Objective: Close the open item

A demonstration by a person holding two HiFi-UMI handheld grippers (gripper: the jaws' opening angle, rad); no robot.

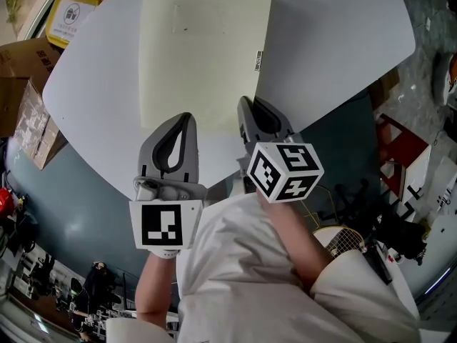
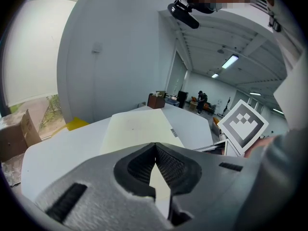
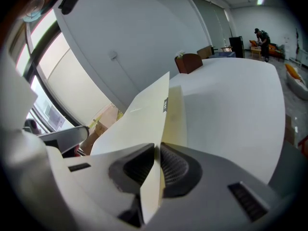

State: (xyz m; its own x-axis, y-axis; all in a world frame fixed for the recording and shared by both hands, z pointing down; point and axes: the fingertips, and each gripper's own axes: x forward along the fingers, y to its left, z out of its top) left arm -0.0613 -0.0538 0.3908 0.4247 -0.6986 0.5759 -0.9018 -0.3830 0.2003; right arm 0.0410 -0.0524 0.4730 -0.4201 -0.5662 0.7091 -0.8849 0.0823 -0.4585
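Observation:
A flat cream folder (image 1: 207, 48) lies on the white round table (image 1: 335, 41), with a small label (image 1: 258, 61) on its right edge. My right gripper (image 1: 246, 107) is at the folder's near right corner. In the right gripper view, this gripper (image 3: 157, 147) is shut on the folder's cover (image 3: 144, 114), which runs edge-on between the pads and stands lifted off the lower sheet (image 3: 177, 114). My left gripper (image 1: 187, 118) is at the folder's near edge, its tips together. In the left gripper view its jaws (image 2: 155, 146) meet, and cream shows through the gap behind them.
Cardboard boxes (image 1: 28, 84) and a yellow bin (image 1: 71, 6) stand off the table's left side. Red and white items (image 1: 407, 156) and a racket (image 1: 344, 239) lie on the floor to the right. The table's near edge runs just below both grippers.

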